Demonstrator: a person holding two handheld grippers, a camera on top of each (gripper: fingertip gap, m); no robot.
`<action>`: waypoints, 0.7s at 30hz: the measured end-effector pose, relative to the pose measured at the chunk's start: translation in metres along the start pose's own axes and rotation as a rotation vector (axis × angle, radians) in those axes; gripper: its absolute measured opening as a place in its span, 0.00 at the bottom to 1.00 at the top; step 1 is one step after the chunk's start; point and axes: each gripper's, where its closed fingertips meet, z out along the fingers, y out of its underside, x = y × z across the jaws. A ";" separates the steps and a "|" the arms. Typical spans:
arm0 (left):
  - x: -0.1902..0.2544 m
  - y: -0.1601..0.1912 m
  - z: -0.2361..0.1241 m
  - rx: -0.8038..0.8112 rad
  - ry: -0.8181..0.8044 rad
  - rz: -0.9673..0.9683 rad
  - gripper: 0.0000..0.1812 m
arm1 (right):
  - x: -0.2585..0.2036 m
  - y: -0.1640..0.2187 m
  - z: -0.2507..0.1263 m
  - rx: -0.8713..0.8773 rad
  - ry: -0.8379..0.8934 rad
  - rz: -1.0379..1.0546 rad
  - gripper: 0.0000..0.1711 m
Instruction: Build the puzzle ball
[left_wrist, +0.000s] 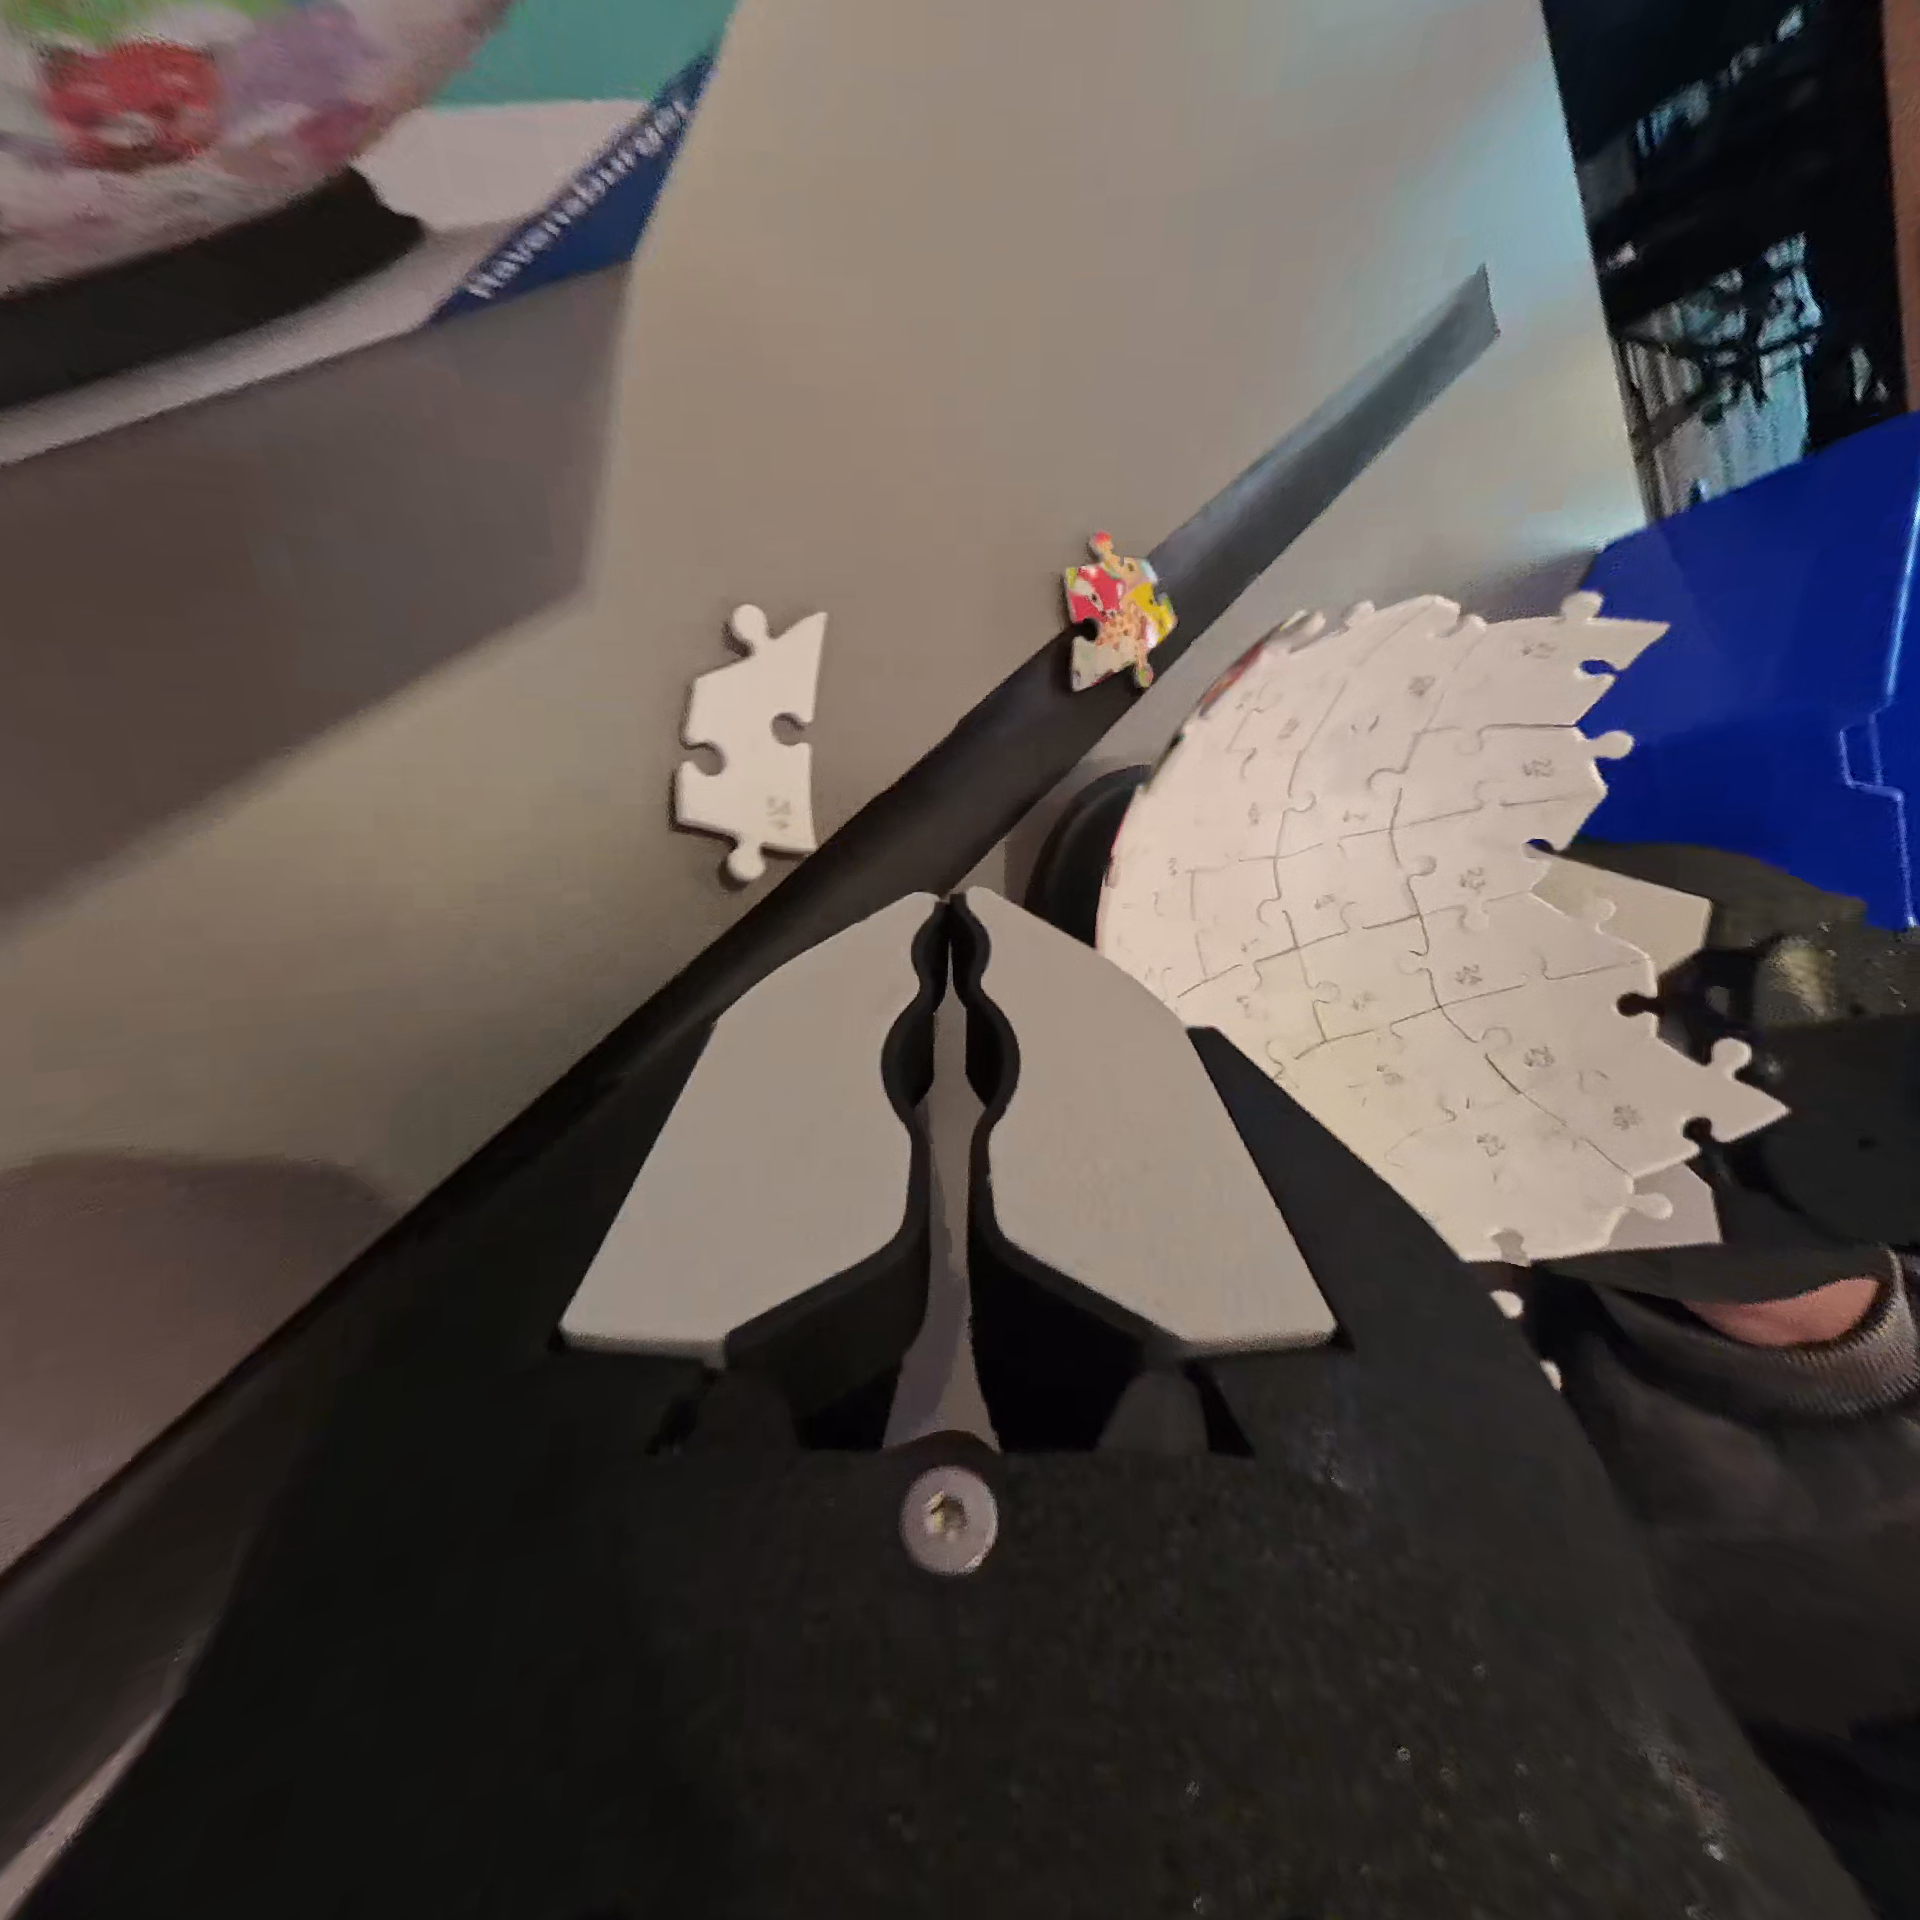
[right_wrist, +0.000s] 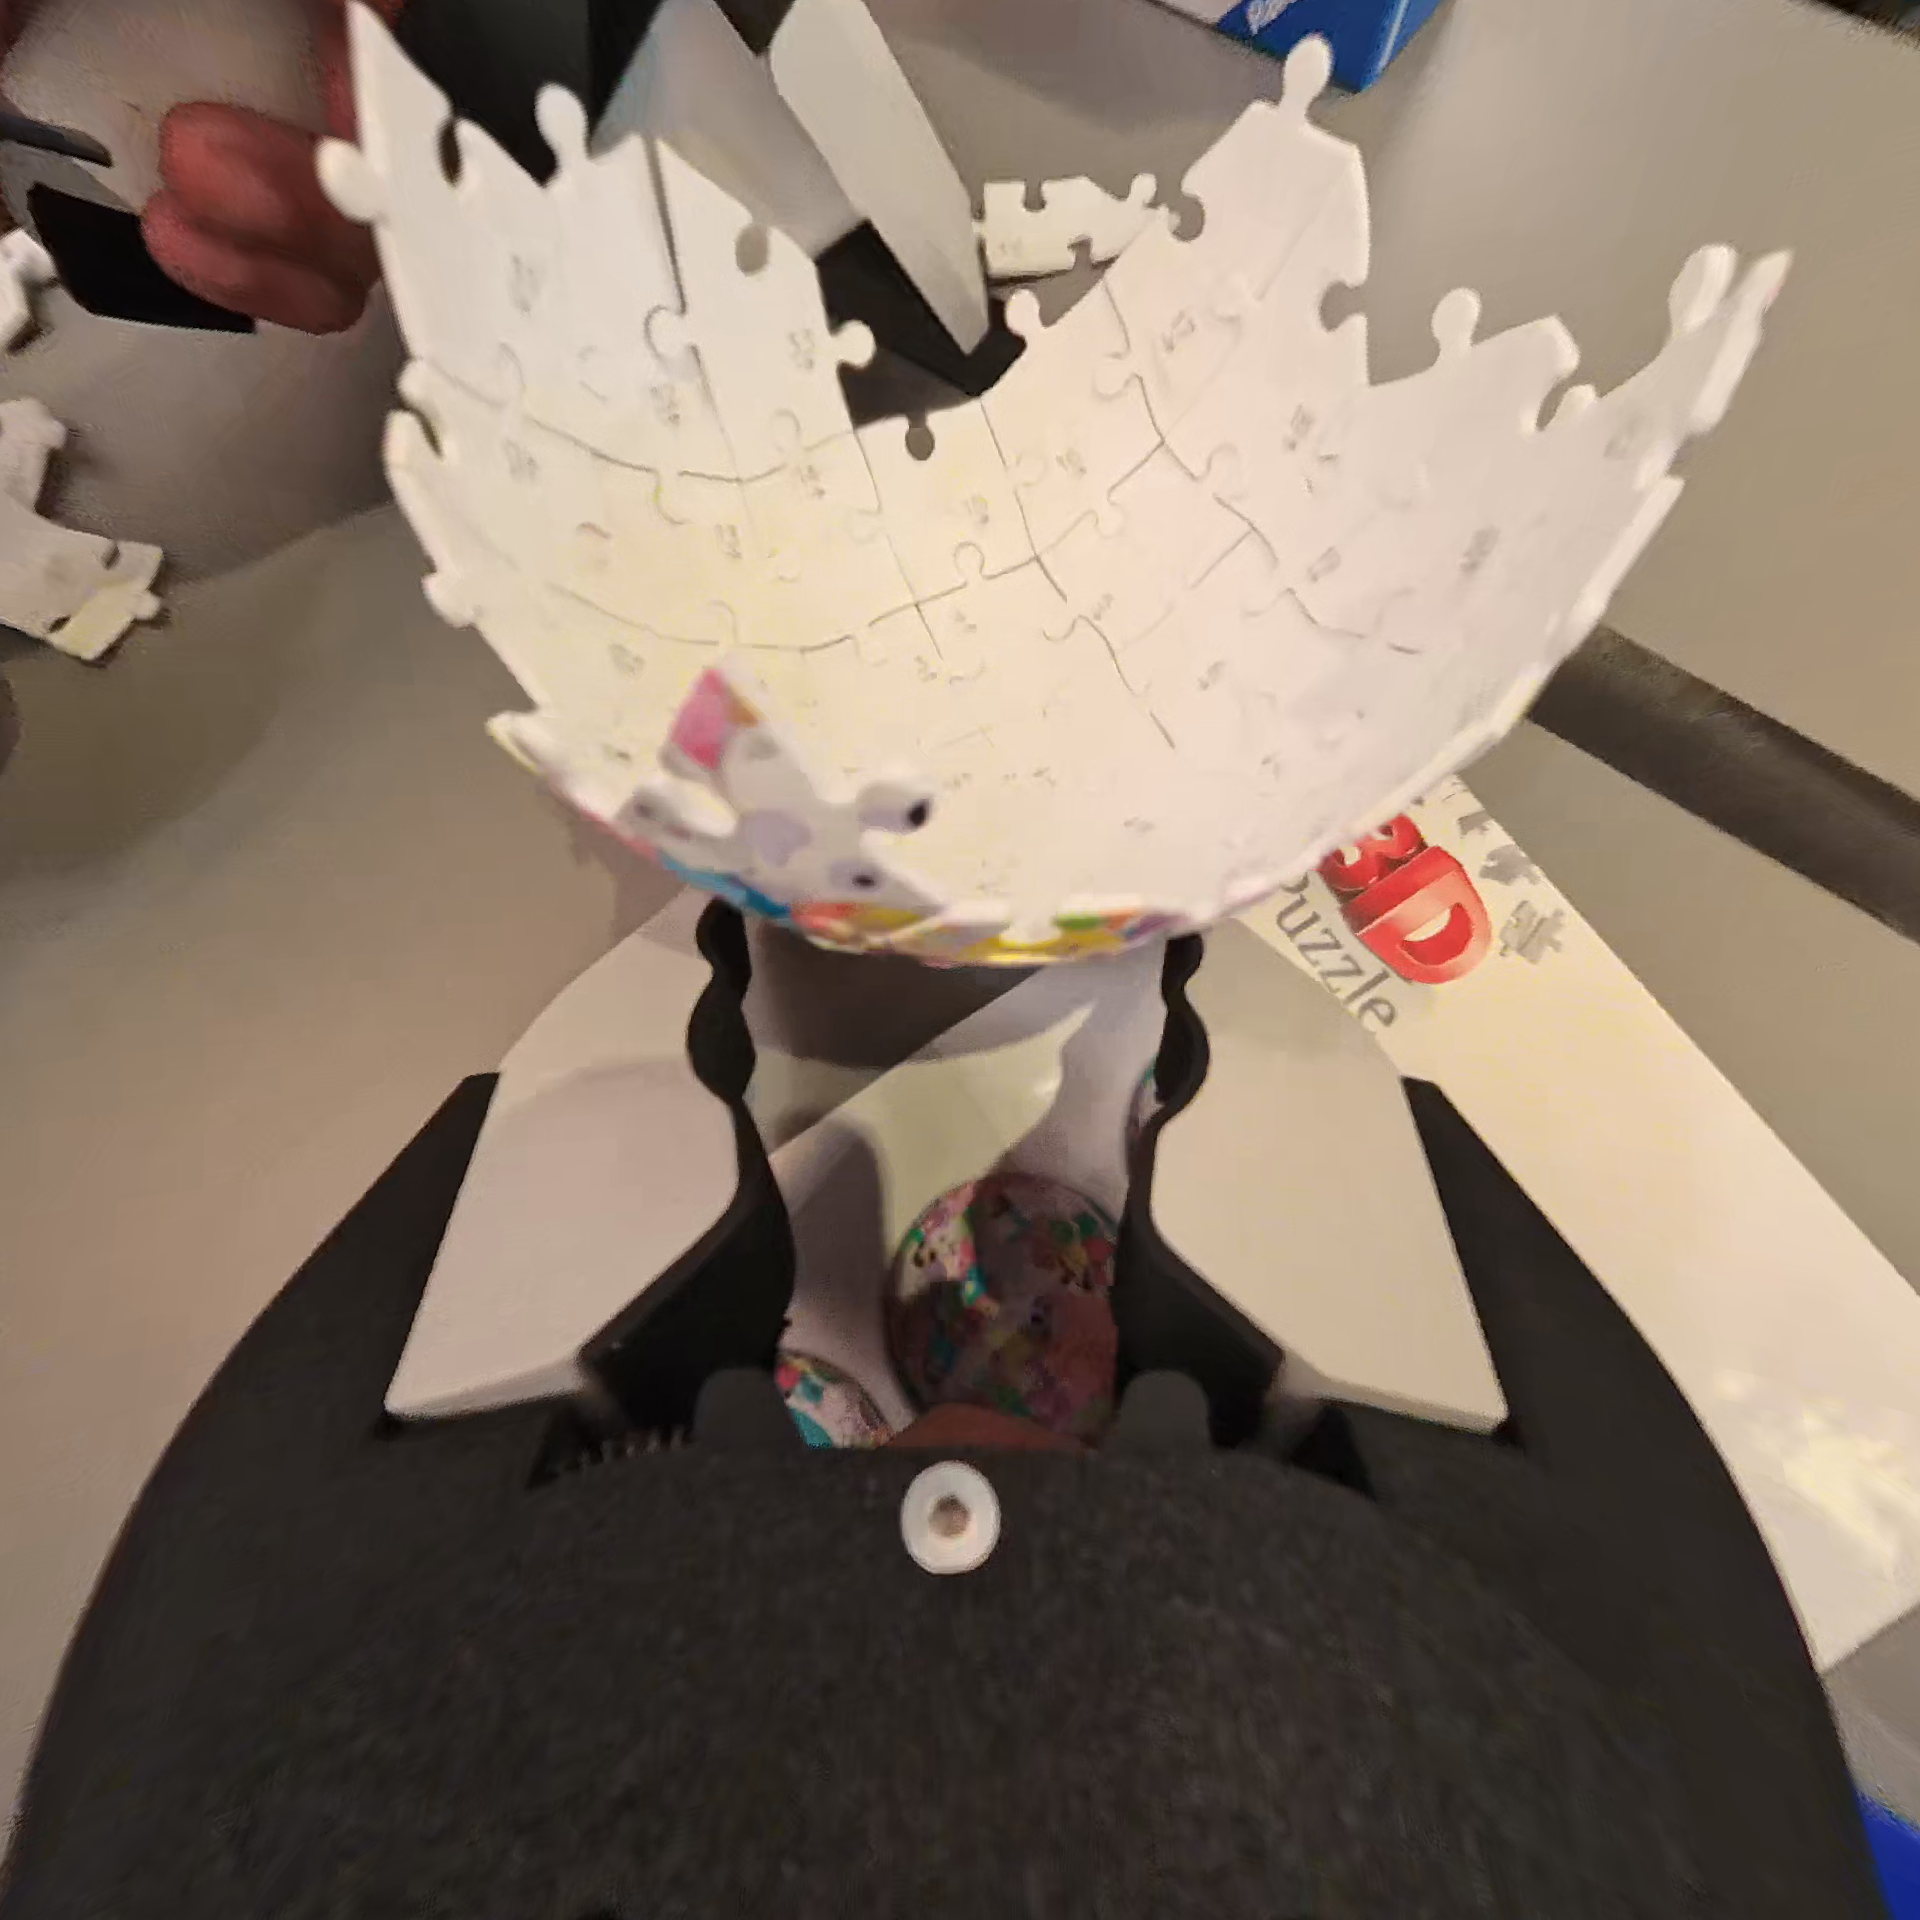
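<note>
Indoor tabletop workspace, grey table, puzzle box, dark shelving

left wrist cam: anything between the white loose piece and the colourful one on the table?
Nothing: bare grey table between the white piece and the colourful piece, which lies on the edge of a dark strip. Left wrist view shows it.

Right tongs spread under half-built puzzle ball, bowl-like, white inside up; loose colourful piece inside.
</note>
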 end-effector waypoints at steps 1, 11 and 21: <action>0.002 0.002 0.004 -0.025 0.021 0.003 0.00 | 0.000 0.000 0.002 -0.008 -0.009 0.002 0.45; 0.017 0.022 0.010 -0.122 0.148 -0.037 0.00 | -0.012 -0.002 0.001 0.000 -0.108 0.004 0.48; 0.020 0.078 -0.022 -0.156 0.061 -0.028 0.00 | -0.067 0.016 -0.013 -0.095 -0.165 -0.107 0.47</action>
